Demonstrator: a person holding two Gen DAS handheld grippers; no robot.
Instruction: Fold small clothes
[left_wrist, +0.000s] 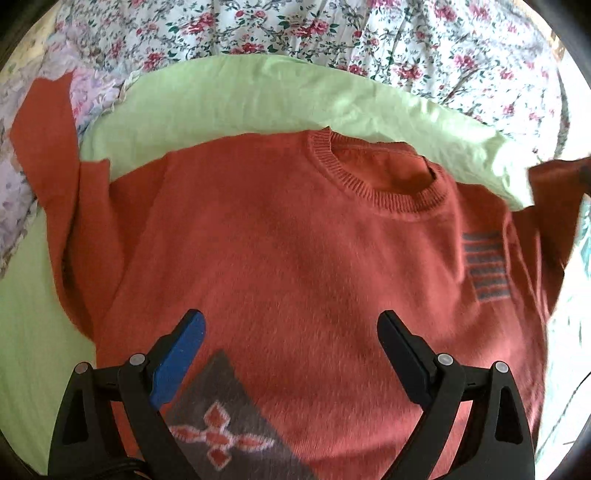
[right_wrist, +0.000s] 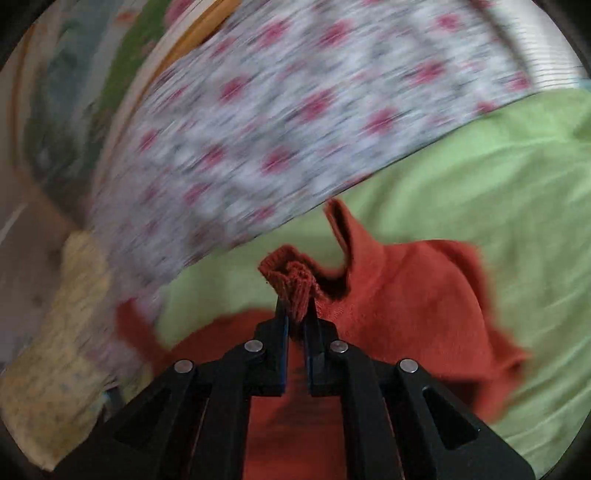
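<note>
An orange knit sweater (left_wrist: 277, 240) lies front up on a green sheet (left_wrist: 240, 96), neckline away from me. It bears a grey striped patch (left_wrist: 485, 267) on the chest and a grey diamond motif (left_wrist: 221, 424) lower down. My left gripper (left_wrist: 291, 319) hovers open over the sweater's middle, with nothing between its fingers. My right gripper (right_wrist: 296, 304) is shut on the ribbed cuff (right_wrist: 291, 273) of one sleeve (right_wrist: 406, 302), which is lifted off the sheet. That raised sleeve (left_wrist: 554, 206) shows at the right edge of the left wrist view. The other sleeve (left_wrist: 44, 147) lies spread out to the left.
A floral bedcover (left_wrist: 295, 26) lies beyond the green sheet and appears blurred in the right wrist view (right_wrist: 277, 129). A pale yellow cloth (right_wrist: 62, 350) sits at the left of that view, near the bed's edge. More green sheet (right_wrist: 480, 177) extends to the right of the sleeve.
</note>
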